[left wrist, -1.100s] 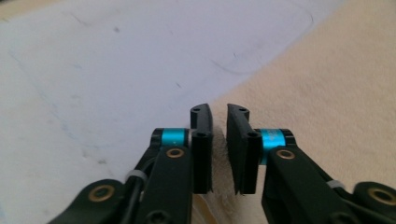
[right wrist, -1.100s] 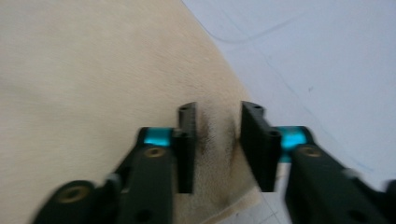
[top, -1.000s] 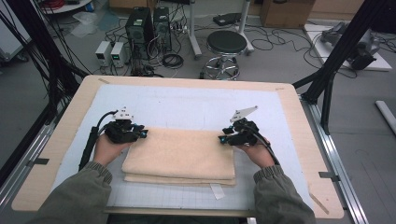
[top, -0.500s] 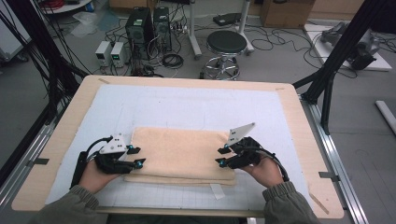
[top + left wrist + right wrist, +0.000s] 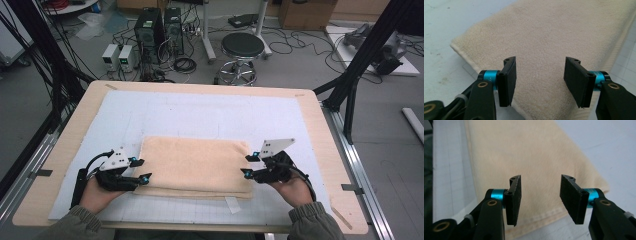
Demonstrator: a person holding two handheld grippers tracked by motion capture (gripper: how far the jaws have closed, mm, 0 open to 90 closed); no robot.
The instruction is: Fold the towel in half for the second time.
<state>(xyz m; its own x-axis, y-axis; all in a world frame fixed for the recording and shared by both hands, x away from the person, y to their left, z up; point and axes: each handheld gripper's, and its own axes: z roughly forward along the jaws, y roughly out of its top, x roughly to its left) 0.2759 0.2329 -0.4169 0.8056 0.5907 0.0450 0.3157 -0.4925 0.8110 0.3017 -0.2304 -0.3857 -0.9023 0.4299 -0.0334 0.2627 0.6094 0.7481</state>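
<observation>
A folded beige towel (image 5: 195, 167) lies flat on the white mat in the high view. My left gripper (image 5: 141, 170) sits at the towel's left end, near its front corner. My right gripper (image 5: 249, 165) sits at the right end. In the left gripper view the towel (image 5: 549, 37) lies under my open left gripper (image 5: 539, 80), whose jaws have just been opening with nothing pinched between the pads. The right gripper view shows the towel (image 5: 524, 152) and its hemmed edge below my right gripper (image 5: 540, 195), also just opened wider and holding nothing.
The white mat (image 5: 200, 115) covers a wooden table (image 5: 320, 130). A small white tag (image 5: 232, 204) pokes out at the towel's front edge. Beyond the table stand a stool (image 5: 242, 47), computer cases (image 5: 160, 30) and cables. Black frame posts (image 5: 360, 60) rise at the right.
Both hands have drawn back from the towel's far corners toward its near corners. Both pairs of jaws stand wider apart. The towel lies where it was.
</observation>
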